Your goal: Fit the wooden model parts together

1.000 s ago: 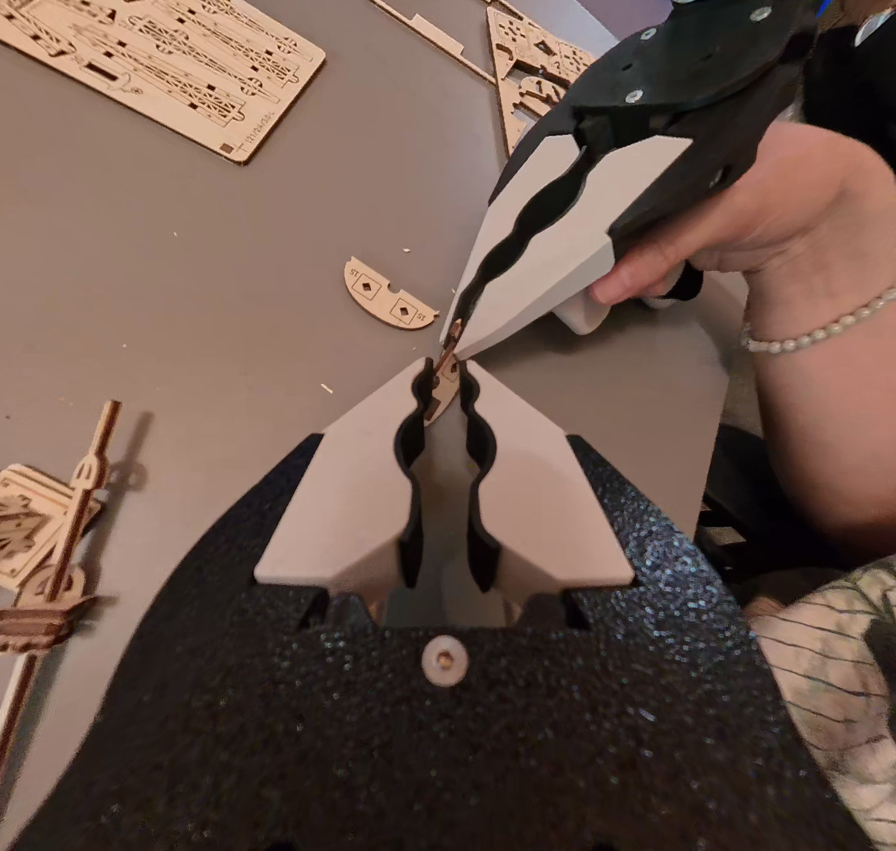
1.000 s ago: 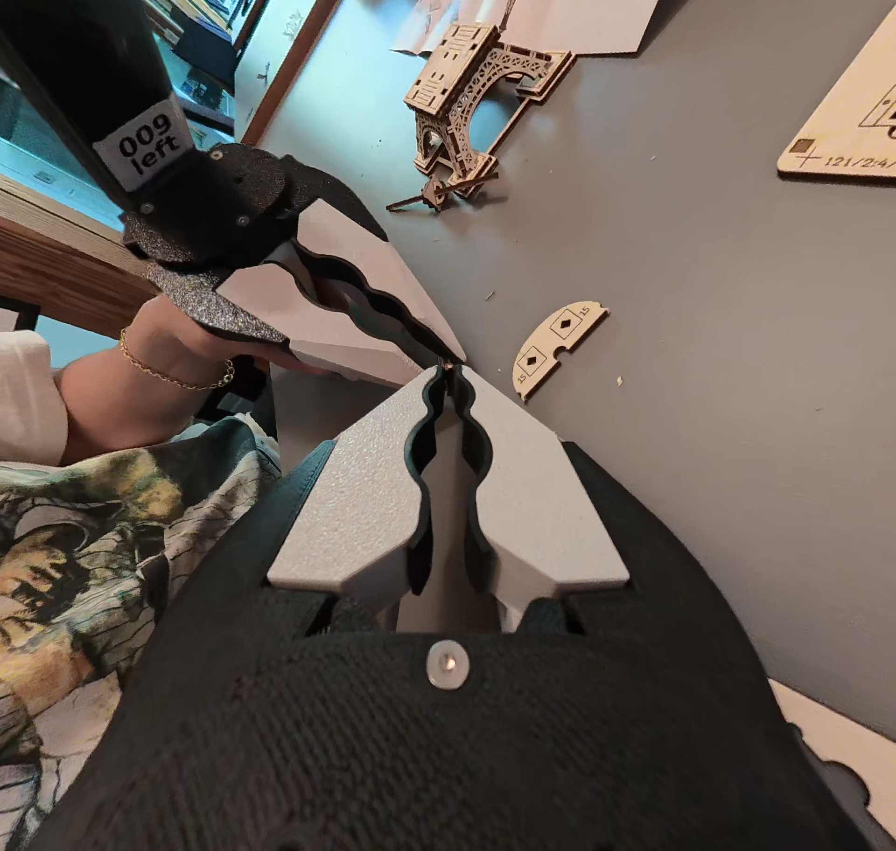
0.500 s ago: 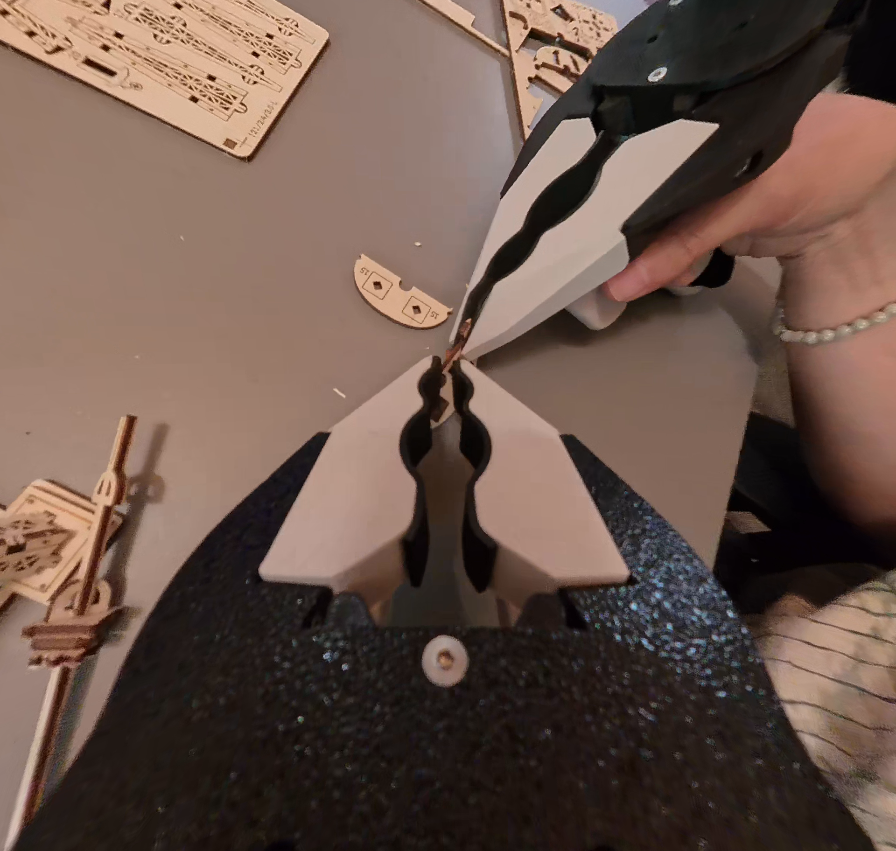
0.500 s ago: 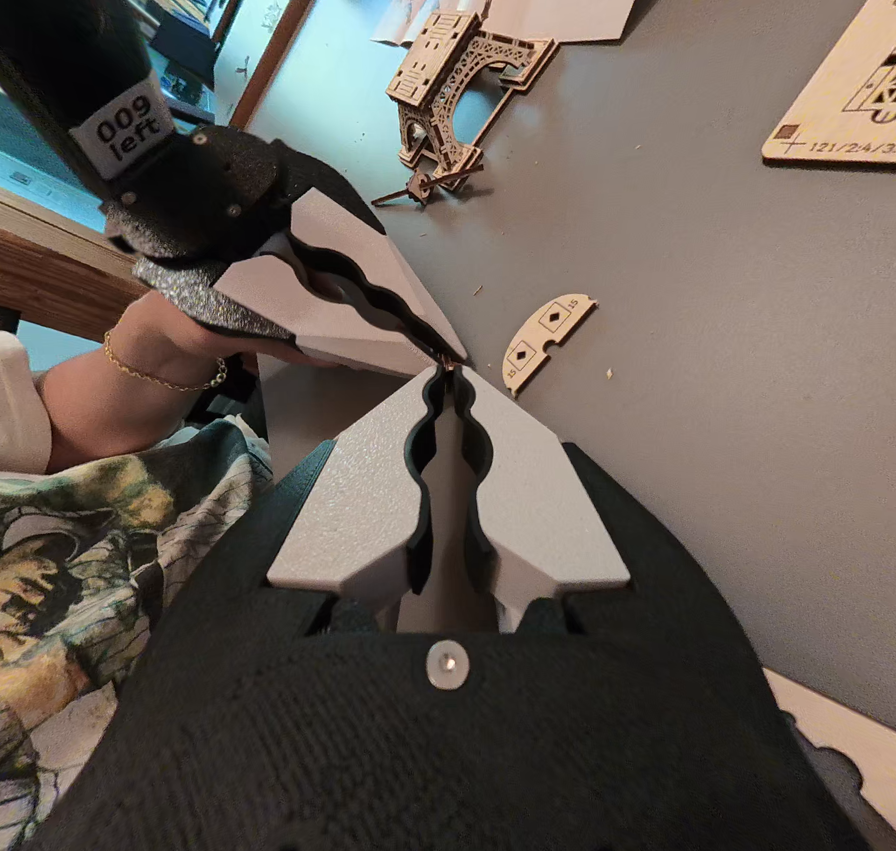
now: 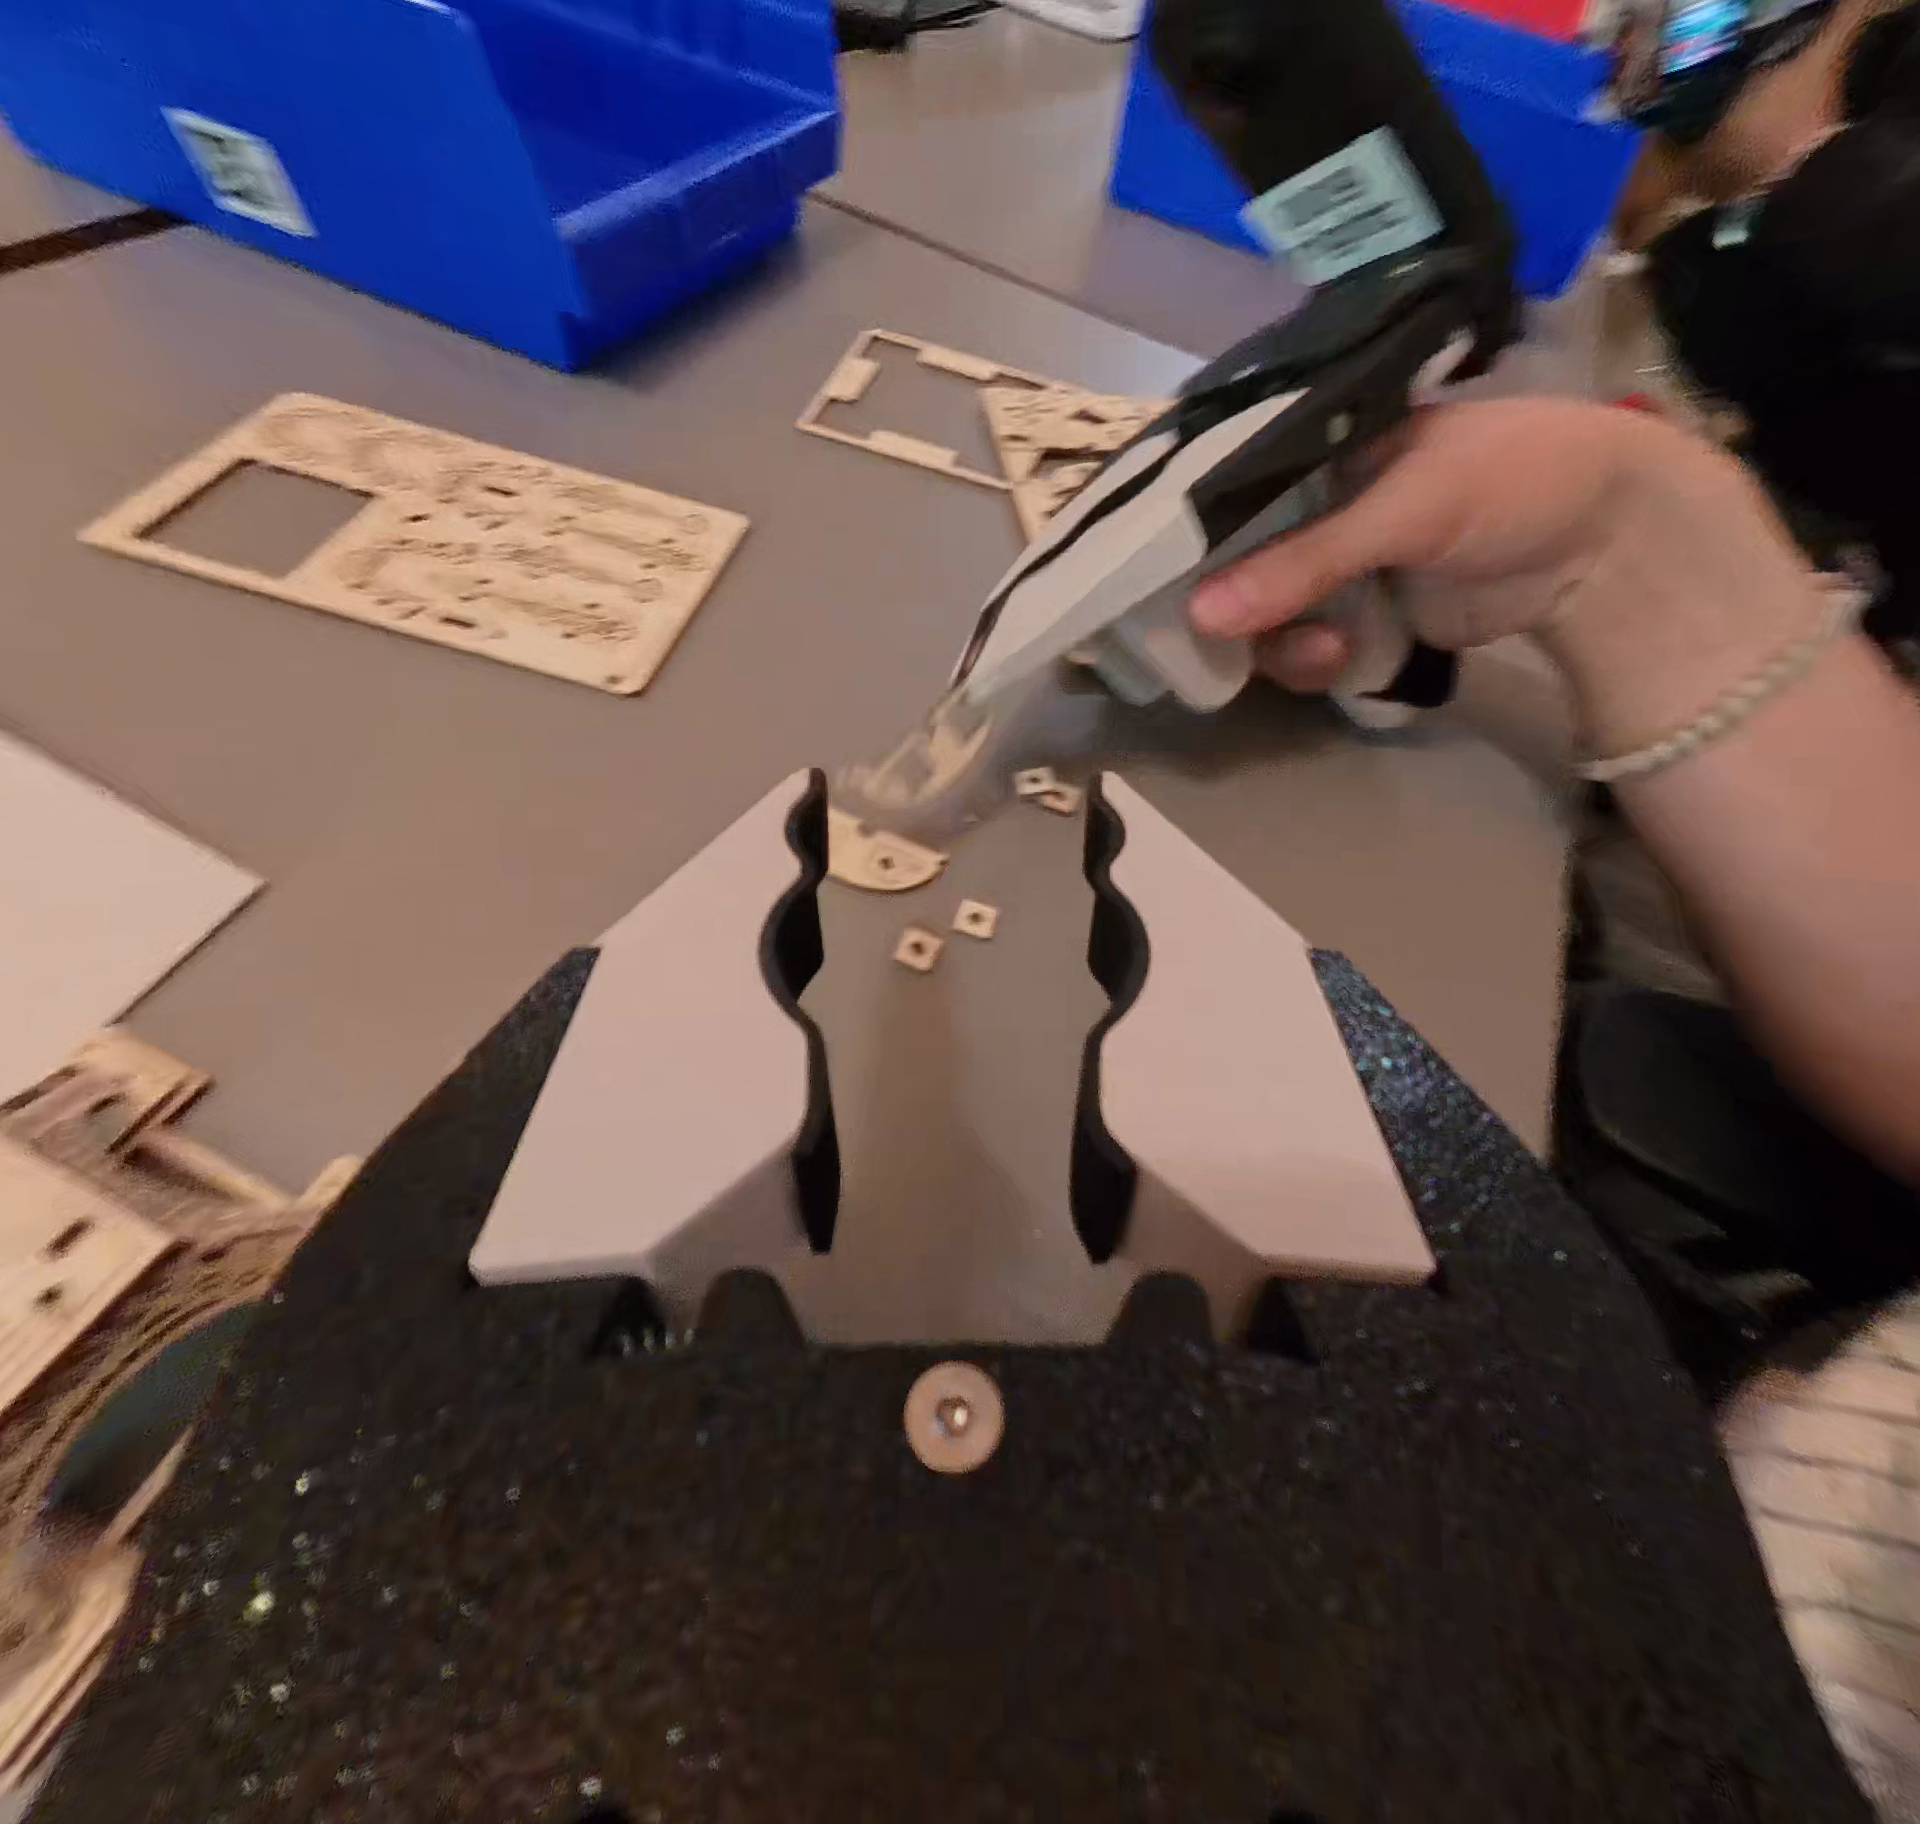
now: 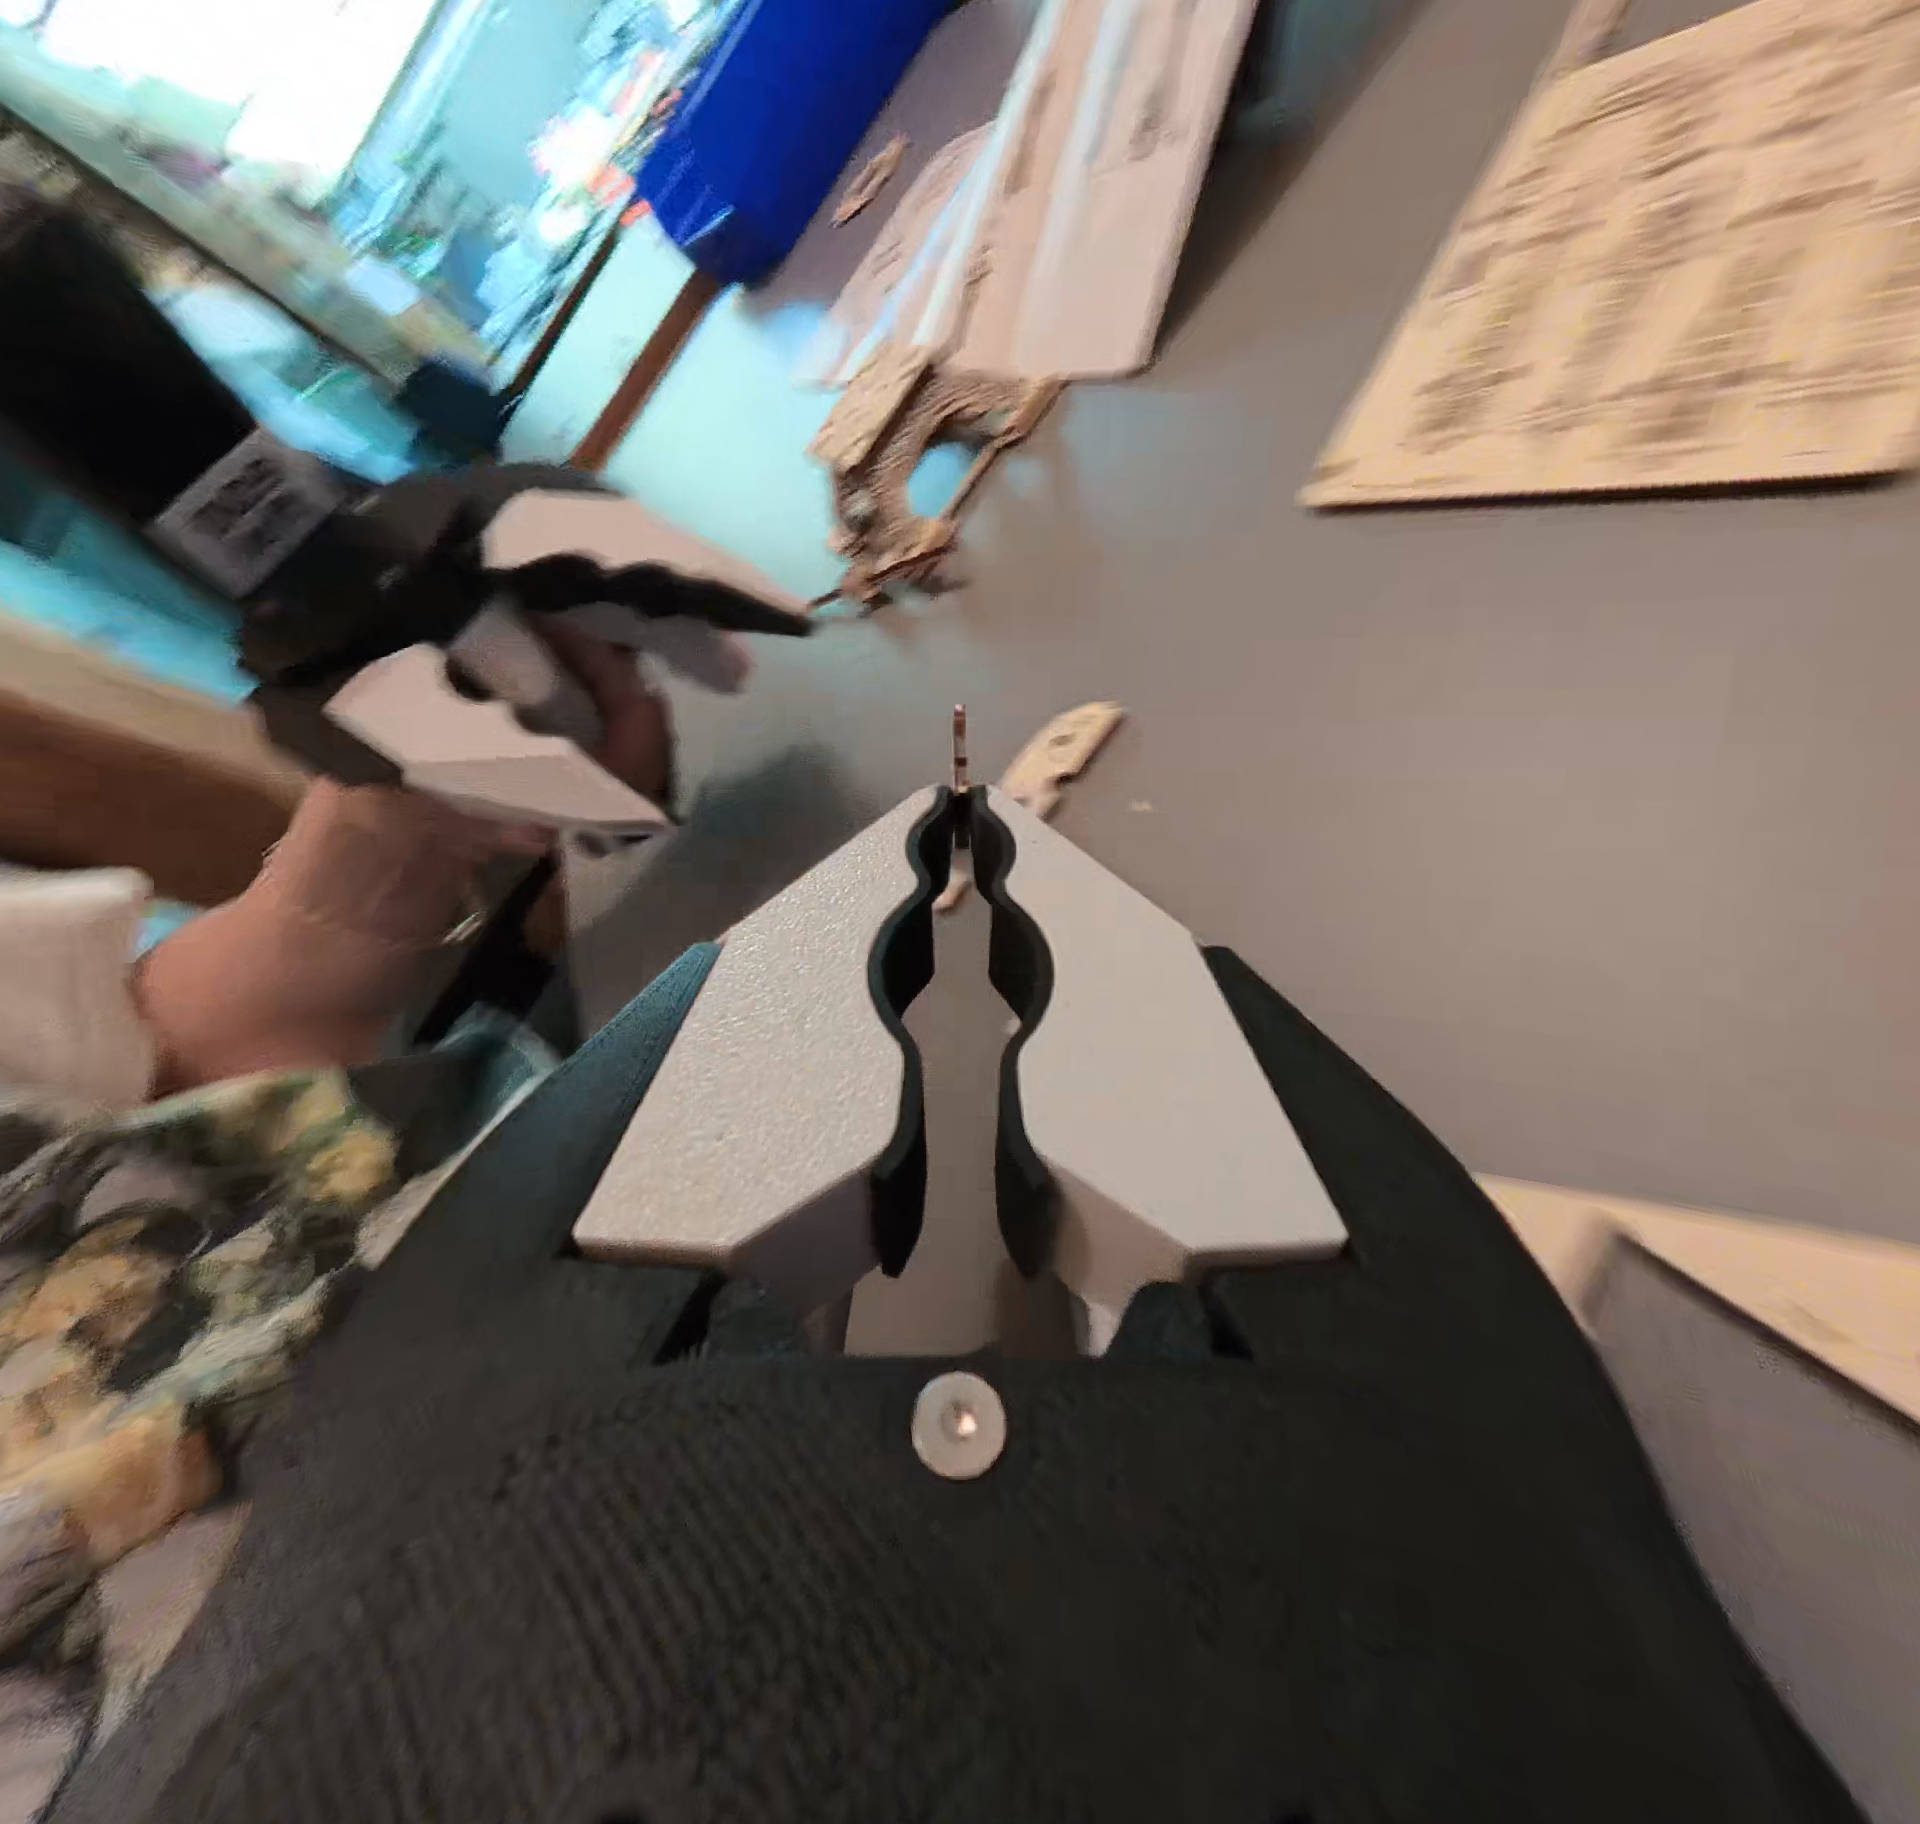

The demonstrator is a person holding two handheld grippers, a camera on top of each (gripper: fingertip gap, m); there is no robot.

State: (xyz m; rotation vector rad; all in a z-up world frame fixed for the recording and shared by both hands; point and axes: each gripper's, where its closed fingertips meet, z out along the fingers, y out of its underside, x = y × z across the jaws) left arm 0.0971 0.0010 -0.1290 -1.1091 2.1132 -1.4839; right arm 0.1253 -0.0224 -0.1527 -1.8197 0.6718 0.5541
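— Since half a second back the left tongs point(image 5: 954, 808) have let go and pulled away: then their tips pinched a bit of wood against the other pair's tips, now their fingers point(image 5: 686, 1036) stand wide apart with bare desk point(image 5: 436, 798) between them.

— And the right tongs point(image 6: 961, 798)?

— Pressed together on a thin wooden piece point(image 6: 960, 740), seen edge-on, sticking straight out past the tips. In the left wrist view that pair point(image 5: 971, 709) comes in from the right, held by a hand point(image 5: 1507, 548), its tip blurred by motion just above the desk.

— Where are the loose parts?

— A half-round wooden piece point(image 5: 878, 855) lies flat beside the left finger's tip, under the blurred tip of the right pair. Two small square pieces point(image 5: 945, 933) lie on the desk inside the gap of the left pair, and another small piece point(image 5: 1047, 789) lies beyond them, near the right finger.

— The rest of the desk?

— A cut-out wooden sheet point(image 5: 416, 548) with a square hole lies toward the far left, an emptied frame point(image 5: 914, 403) sits farther back beside the right pair, and a blue bin point(image 5: 436, 122) stands at the far edge. The half-built wooden tower point(image 6: 914, 465) lies on its side, blurred, with a paper sheet point(image 6: 1621, 299) beside it. The left pair point(image 6: 717, 652) appears there too, spread and blurred.
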